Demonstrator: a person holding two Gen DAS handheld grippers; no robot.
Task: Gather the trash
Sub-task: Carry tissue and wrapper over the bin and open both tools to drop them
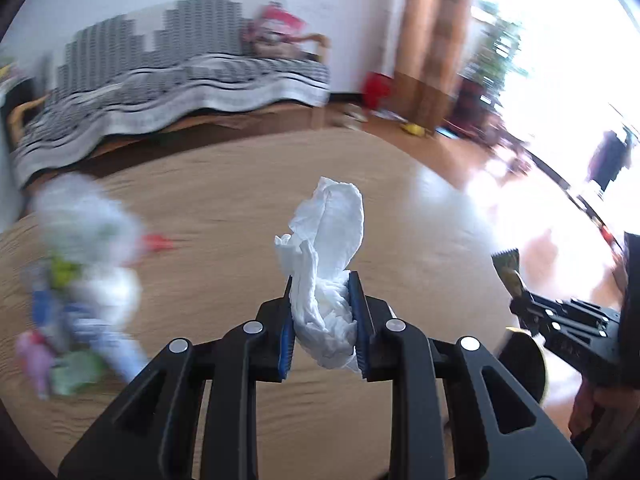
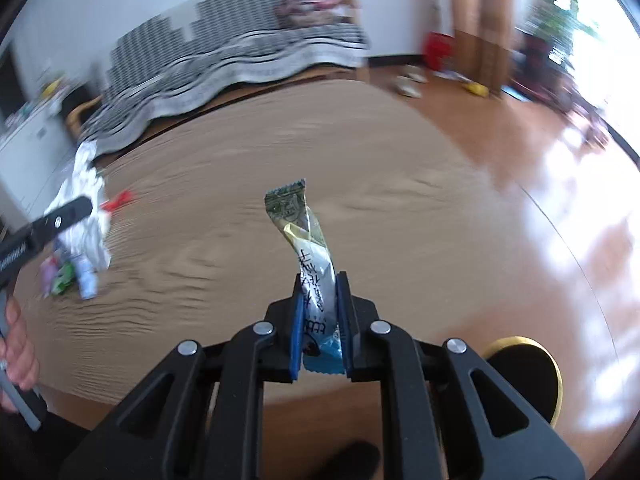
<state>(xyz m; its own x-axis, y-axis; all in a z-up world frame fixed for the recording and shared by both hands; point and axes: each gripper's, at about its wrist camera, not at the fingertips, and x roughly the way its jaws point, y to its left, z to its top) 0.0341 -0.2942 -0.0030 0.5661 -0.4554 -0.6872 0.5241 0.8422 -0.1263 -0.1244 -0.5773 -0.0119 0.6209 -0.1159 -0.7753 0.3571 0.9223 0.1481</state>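
- Across both views, a round wooden table [image 1: 224, 216] spreads beneath the grippers.
- At nine o'clock, a blurred trash pile [image 1: 80, 280] lies on it.
- Left gripper [image 1: 325, 320] clamps a crumpled white tissue [image 1: 332, 240], at centre.
- Right gripper [image 2: 320, 320] pinches a snack wrapper [image 2: 308, 248], upright at centre.

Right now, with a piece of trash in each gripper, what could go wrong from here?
1. The left gripper pinches only the tissue's lower end; the loose upper part could tear or slip.
2. The right gripper holds the snack wrapper by its bottom; it may slide out.
3. The trash pile remains on the table.
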